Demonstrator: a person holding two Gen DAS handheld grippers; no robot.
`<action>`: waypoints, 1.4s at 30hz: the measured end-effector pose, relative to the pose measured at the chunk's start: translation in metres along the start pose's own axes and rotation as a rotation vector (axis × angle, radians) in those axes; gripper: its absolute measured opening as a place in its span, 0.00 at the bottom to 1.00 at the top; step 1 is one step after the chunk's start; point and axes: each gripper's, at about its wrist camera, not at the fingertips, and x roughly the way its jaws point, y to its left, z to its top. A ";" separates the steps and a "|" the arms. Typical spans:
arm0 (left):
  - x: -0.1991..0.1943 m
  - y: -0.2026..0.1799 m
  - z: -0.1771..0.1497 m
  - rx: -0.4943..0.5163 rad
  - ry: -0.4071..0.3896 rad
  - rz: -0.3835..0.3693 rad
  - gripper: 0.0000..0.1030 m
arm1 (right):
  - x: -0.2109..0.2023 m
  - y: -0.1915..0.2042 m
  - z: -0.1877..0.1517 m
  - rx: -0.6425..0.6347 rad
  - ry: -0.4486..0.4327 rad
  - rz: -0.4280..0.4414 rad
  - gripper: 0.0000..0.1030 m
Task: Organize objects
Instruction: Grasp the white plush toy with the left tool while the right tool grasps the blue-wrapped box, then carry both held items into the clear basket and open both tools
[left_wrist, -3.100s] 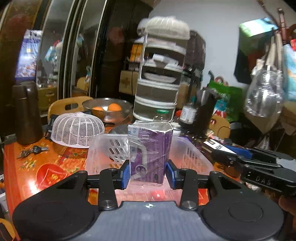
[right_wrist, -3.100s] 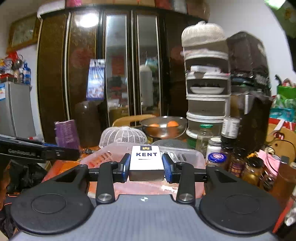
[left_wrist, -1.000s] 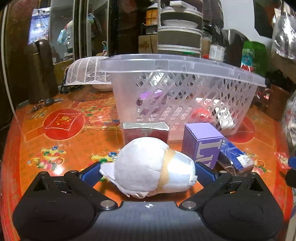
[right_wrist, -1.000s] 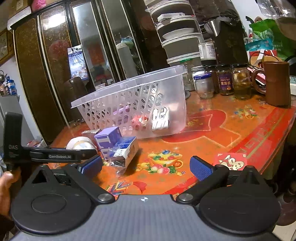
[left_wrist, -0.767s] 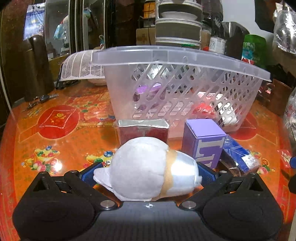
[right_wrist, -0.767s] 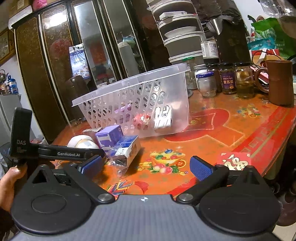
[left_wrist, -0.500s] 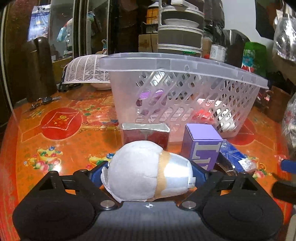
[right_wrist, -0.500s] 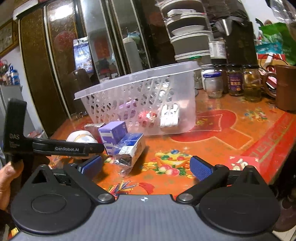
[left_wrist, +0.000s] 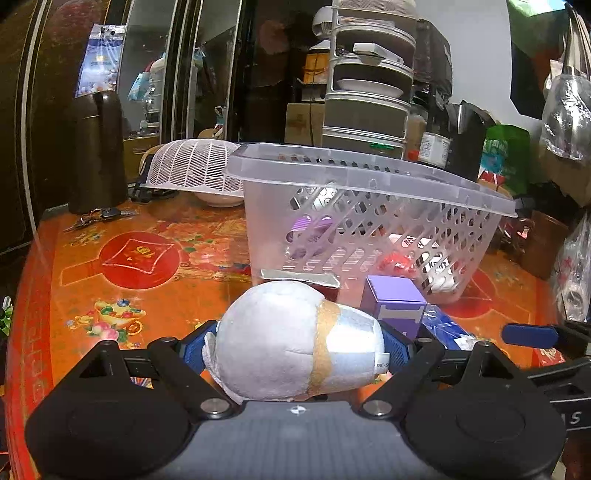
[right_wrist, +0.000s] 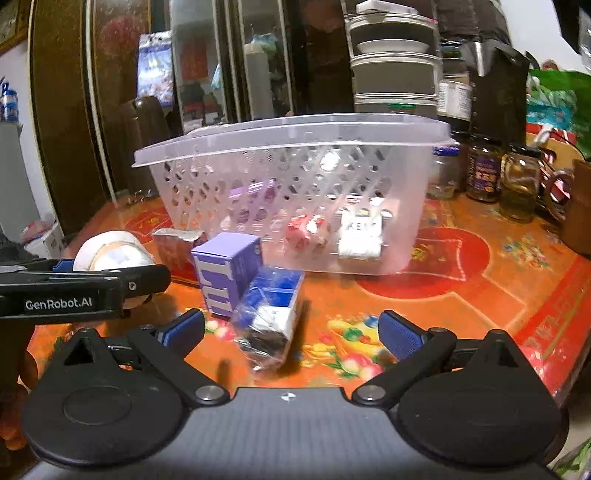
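Between the pads of the left gripper (left_wrist: 295, 347) sits the plush (left_wrist: 295, 339), now squeezed from both sides where a second ago the pads stood wide of it; it looks lifted just clear of the surface (left_wrist: 122, 295), though contact underneath is hidden. That grasp means the next item is in hand and, I judge, bound for the basket. Right gripper (right_wrist: 291, 328) hangs wide and holds nothing, having come closer to the loose things since a second ago; the wrapped blue pack (right_wrist: 269, 310) lies tilted just ahead of it, between its pads in line of sight but not touched.

Just beyond, the purple box (right_wrist: 227, 269) stands upright, touching the blue pack, and the small red foil-topped carton (right_wrist: 175, 247) stands beside it, near the basket wall. These three remain outside.

Farther back, the clear basket (left_wrist: 369, 173) holds a purple pack (right_wrist: 251, 199) at its left, something red (right_wrist: 306, 229) in the middle and the white Kent pack (right_wrist: 360, 232) leaning at the right wall. Its rim is high, so the plush needs raising over it
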 end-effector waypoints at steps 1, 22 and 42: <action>-0.001 0.000 0.000 -0.002 -0.002 0.004 0.87 | 0.001 0.002 0.001 -0.010 -0.002 -0.010 0.90; -0.002 0.004 -0.001 -0.022 0.004 -0.028 0.88 | 0.028 -0.001 0.009 -0.047 0.076 0.016 0.39; -0.009 0.007 -0.001 -0.038 -0.029 -0.027 0.88 | 0.006 -0.020 0.007 0.084 -0.079 0.114 0.39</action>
